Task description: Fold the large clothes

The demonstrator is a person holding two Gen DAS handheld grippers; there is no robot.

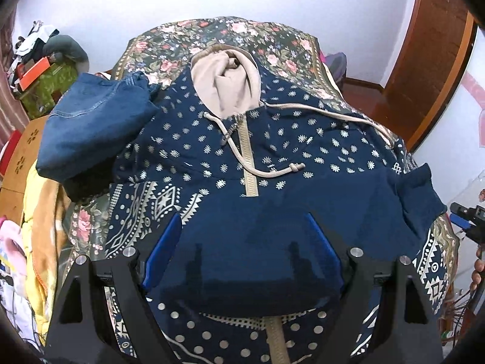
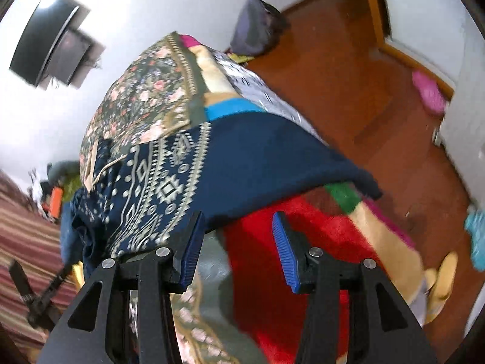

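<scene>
Item 1. Hoodie (image 1: 272, 157): navy, patterned with cream dots and a geometric band, cream zip down the front, beige-lined hood (image 1: 227, 82) at the far end with a drawcord (image 1: 263, 170) trailing across the chest. It lies spread front-up over the floral bedspread (image 1: 242, 33). A plain navy fold of the hoodie's lower part is doubled back over its body (the dotted front shows again beneath it, nearest the camera). One plain navy sleeve (image 2: 272, 157) reaches off the hoodie's side and overhangs the bed edge.

Item 2. Left gripper (image 1: 242, 254): spread wide, blue pads (image 1: 163, 251) standing at either side of the doubled navy fold; the cloth bulges between them, and whether the pads press it cannot be told.

Item 3. Right gripper (image 2: 239, 242): released, nothing between its pads (image 2: 283, 251). Its one pad sits just under the hem of the overhanging sleeve, at the patterned band; the other stands apart over the red blanket (image 2: 272, 273).

Item 4. Folded denim (image 1: 97, 130): beside the hoodie's shoulder, overlapping its edge.

Item 5. Wooden floor (image 2: 348, 91): beyond the hoodie's sleeve (view blurred).
</scene>
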